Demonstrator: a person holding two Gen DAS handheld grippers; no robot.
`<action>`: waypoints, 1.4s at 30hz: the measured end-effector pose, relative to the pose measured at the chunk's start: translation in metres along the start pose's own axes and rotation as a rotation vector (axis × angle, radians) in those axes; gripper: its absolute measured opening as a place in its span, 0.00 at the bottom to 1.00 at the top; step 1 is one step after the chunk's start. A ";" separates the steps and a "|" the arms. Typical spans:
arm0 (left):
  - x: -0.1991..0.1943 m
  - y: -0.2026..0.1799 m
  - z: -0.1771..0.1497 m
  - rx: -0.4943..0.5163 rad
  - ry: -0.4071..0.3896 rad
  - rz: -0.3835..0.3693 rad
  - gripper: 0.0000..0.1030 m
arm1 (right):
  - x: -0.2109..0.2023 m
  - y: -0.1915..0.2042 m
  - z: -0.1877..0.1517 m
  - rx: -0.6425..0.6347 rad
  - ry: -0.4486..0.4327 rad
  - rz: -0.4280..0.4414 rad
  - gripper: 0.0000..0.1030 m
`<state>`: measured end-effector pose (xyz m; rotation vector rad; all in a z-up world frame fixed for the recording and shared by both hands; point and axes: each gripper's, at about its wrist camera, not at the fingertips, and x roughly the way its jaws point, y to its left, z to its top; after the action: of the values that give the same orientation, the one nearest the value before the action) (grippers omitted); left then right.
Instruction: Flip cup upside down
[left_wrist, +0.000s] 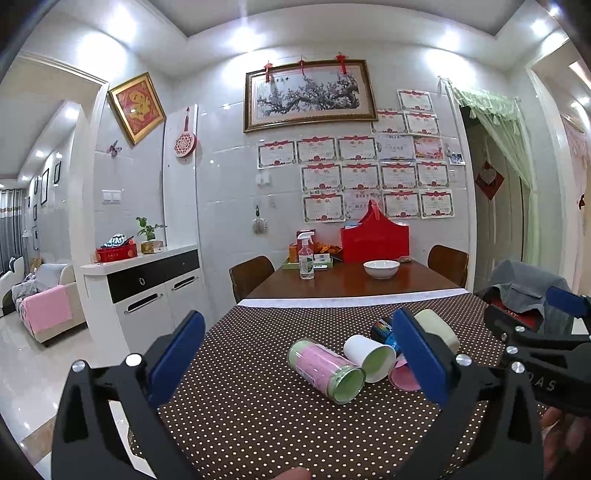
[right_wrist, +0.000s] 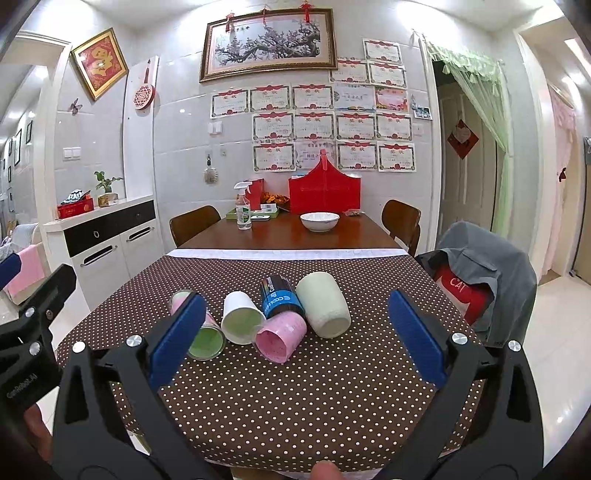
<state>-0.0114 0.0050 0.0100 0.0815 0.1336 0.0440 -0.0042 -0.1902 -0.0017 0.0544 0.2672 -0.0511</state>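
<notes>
Several cups lie on their sides on the brown dotted tablecloth (right_wrist: 295, 398): a clear cup with pink and green lining (left_wrist: 325, 369) (right_wrist: 210, 338), a white cup (left_wrist: 369, 356) (right_wrist: 242, 317), a pink cup (right_wrist: 282, 334) (left_wrist: 402, 374), a black and blue cup (right_wrist: 280, 299) (left_wrist: 384, 328), and a pale green cup (right_wrist: 325, 308) (left_wrist: 437, 326). My left gripper (left_wrist: 299, 354) is open and empty, short of the cups. My right gripper (right_wrist: 295, 339) is open and empty, also short of them. The right gripper shows at the right in the left wrist view (left_wrist: 532, 339).
Beyond the cloth, the wooden table holds a white bowl (right_wrist: 319, 220), a spray bottle (right_wrist: 243, 210) and a red basket (right_wrist: 324, 192). Chairs stand around; one at the right (right_wrist: 480, 277) carries grey clothing. A white sideboard (right_wrist: 107, 236) stands at the left.
</notes>
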 end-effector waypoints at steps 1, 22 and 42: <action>0.001 0.001 -0.001 -0.001 0.004 -0.001 0.96 | 0.000 0.000 0.000 0.000 0.000 0.001 0.94; 0.009 -0.003 -0.007 -0.017 0.065 -0.047 0.96 | 0.003 0.005 0.002 -0.008 0.003 0.012 0.94; 0.012 0.003 -0.007 -0.047 0.067 -0.058 0.96 | 0.005 0.005 0.002 -0.019 0.000 0.018 0.94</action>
<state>-0.0005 0.0093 0.0015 0.0289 0.2014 -0.0081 0.0011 -0.1860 -0.0004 0.0383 0.2667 -0.0312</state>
